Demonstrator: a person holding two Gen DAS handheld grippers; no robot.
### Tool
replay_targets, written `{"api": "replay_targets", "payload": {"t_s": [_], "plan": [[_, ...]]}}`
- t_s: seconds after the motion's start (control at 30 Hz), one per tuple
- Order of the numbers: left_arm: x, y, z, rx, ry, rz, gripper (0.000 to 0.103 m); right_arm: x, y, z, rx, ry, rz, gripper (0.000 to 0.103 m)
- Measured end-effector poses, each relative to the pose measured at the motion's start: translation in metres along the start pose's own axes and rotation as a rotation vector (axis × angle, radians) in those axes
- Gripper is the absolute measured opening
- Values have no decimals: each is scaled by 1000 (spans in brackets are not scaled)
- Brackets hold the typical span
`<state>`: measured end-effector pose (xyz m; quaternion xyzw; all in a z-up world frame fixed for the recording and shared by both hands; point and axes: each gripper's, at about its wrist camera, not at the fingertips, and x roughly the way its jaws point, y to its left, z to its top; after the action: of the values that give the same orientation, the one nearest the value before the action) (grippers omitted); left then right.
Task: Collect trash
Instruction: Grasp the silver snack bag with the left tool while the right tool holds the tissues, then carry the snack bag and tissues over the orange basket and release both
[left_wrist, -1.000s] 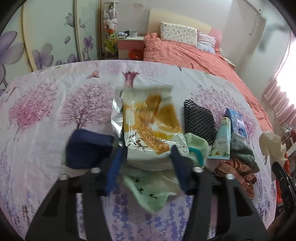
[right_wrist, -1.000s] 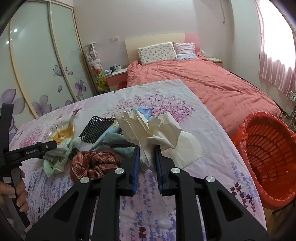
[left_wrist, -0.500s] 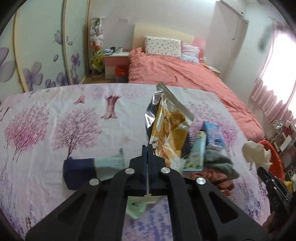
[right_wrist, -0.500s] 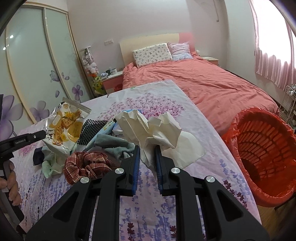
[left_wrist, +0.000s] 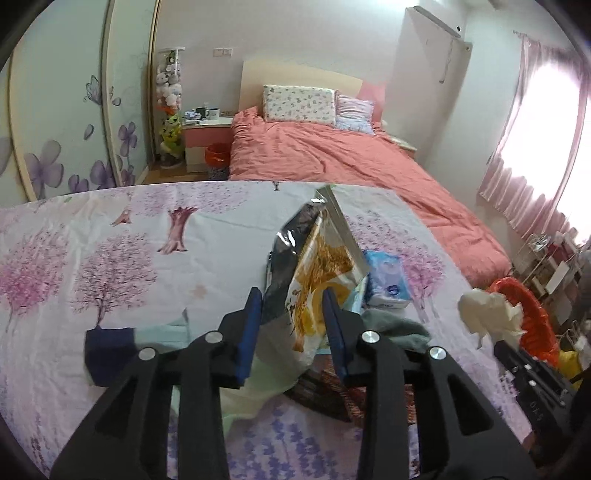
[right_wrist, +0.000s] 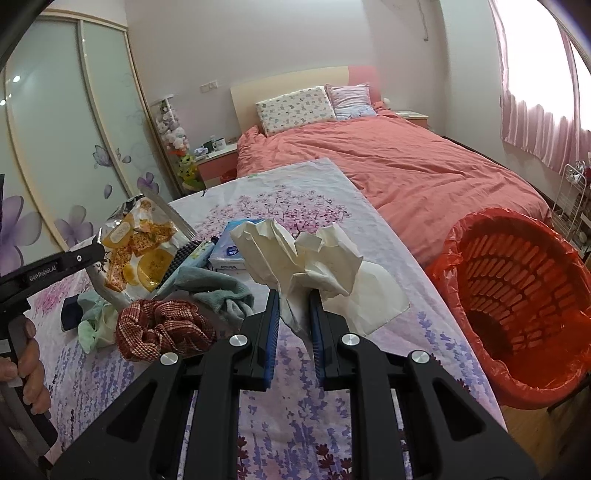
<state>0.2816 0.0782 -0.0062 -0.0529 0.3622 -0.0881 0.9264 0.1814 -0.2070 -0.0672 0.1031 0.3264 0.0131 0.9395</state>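
Left tongs (left_wrist: 291, 295) are grasping the snack bag (left_wrist: 321, 258) across its lower end. Their jaws have just been widening, with the bag between them and both pads against it. I am seeing the bag lifted above the pile. Its long axis is running from the jaws up and away, with the torn, silvery top edge pointing toward the bed (right_wrist: 406, 162) and leaning a little right. Right tongs (right_wrist: 293, 295) are clenching a crumpled paper wad (right_wrist: 295, 251), which is fanning upward out of the pads just above the table.

Below, a sheet printed with pink trees and purple flowers (left_wrist: 110, 258) is covering the table. A red checked cloth (right_wrist: 162, 328), a grey-green cloth (right_wrist: 214, 284), a blue tissue pack (left_wrist: 386, 280) and a navy item (left_wrist: 107, 350) are lying on it. A red basket with a red liner (right_wrist: 517, 280) is standing off the table's right edge, mouth tilted toward me. Beyond, the coral bed is filling the room, with flowered wardrobe doors (right_wrist: 55, 129) on the left and pink curtains (left_wrist: 535, 147) on the right.
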Motion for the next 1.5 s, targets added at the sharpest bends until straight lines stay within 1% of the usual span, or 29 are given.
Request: {"api": "replay_targets", "payload": {"t_s": [0.13, 0.2, 0.3, 0.37, 0.43, 0.5, 0.57, 0.6, 0.73, 0.8, 1.0, 1.13, 1.17, 1.2, 1.23, 1.27, 1.3, 1.33, 1.37, 1.5], "plan": [[-4, -8, -1, -1, -5, -47, 31, 0, -3, -1, 6, 4, -4, 17], [-6, -12, -1, -10, 2, -86, 31, 0, -5, -2, 9, 7, -7, 17], [-8, -17, -2, -12, 10, -105, 31, 0, -9, -2, 16, 9, -12, 17], [-9, -19, -3, -17, 24, -128, 35, -1, -12, -3, 20, 12, -15, 17], [-10, -19, -5, -32, 41, -181, 42, -1, -14, -3, 21, 13, -17, 17], [-13, -22, -7, -28, 58, -199, 48, -2, -15, -3, 23, 13, -20, 17], [-16, -29, -10, 1, 70, -185, 52, -3, -17, -4, 27, 11, -21, 17], [-17, -31, -11, 12, 70, -166, 54, -3, -18, -3, 28, 11, -21, 17], [-28, -28, -12, 28, 33, -48, 66, -8, -21, -5, 30, 8, -25, 17], [-31, -25, -13, 34, 30, -33, 68, -11, -23, -6, 29, 7, -27, 17], [-33, -13, -20, 56, 43, 43, 73, -15, -25, -9, 27, 9, -30, 17], [-22, -23, -31, 144, 64, 122, 72, -18, -25, -10, 25, 9, -30, 17], [-19, -24, -33, 155, 68, 125, 70, -18, -25, -10, 24, 9, -31, 17], [-17, -26, -34, 163, 72, 124, 63, -18, -24, -10, 24, 10, -31, 17], [-12, -29, -35, 169, 81, 118, 53, -19, -25, -10, 23, 10, -32, 17], [-8, -31, -36, 174, 93, 105, 47, -19, -24, -10, 23, 11, -32, 17], [-4, -32, -36, 175, 105, 89, 30, -20, -25, -10, 23, 11, -34, 17], [0, -33, -36, 175, 120, 63, 19, -20, -25, -10, 22, 11, -34, 17], [2, -34, -35, 171, 131, 41, 6, -20, -25, -10, 22, 11, -35, 17], [-7, -33, -30, 143, 111, 12, 3, -25, -27, -9, 21, -1, -35, 17]]}}
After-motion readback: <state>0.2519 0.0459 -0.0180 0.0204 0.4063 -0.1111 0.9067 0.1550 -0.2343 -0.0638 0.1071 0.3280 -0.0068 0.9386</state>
